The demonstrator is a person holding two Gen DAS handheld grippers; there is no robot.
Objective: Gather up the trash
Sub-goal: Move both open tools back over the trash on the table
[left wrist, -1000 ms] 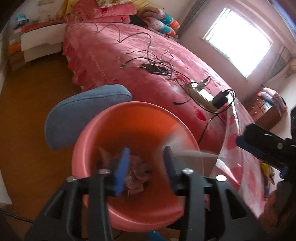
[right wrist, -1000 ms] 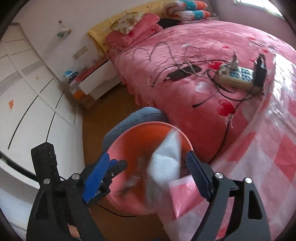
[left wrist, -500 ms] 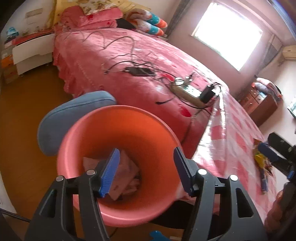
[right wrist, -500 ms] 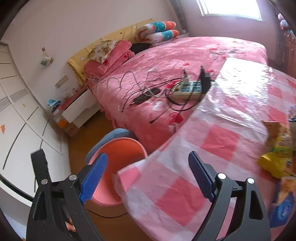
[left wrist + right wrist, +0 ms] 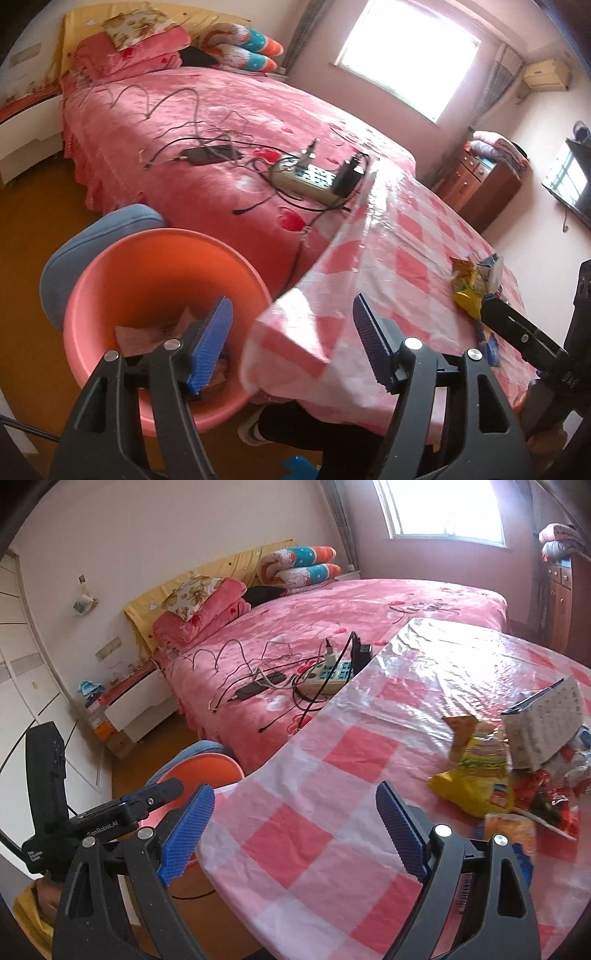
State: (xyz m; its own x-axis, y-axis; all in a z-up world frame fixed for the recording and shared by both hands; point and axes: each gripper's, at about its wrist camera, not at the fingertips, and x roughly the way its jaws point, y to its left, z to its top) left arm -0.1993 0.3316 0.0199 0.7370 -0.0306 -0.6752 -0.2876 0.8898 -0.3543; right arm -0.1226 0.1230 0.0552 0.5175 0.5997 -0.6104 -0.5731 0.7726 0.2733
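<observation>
Trash-wise we're partway: the orange bin (image 5: 110,280) beside the tabletop (image 5: 332,834) already holds some paper scraps (image 5: 136,334), but a wrapper pile (image 5: 517,775) is waiting on the cloth. Both our tongs, left (image 5: 291,339) and right (image 5: 295,834), gape apart, nothing between them; the left set has just been opening.

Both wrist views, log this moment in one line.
left gripper open, empty | right gripper open, empty | orange plastic bin holds paper | yellow snack bag on checked table

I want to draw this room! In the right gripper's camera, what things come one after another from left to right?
Nightstand → bucket → power strip → yellow snack bag → white box
</observation>
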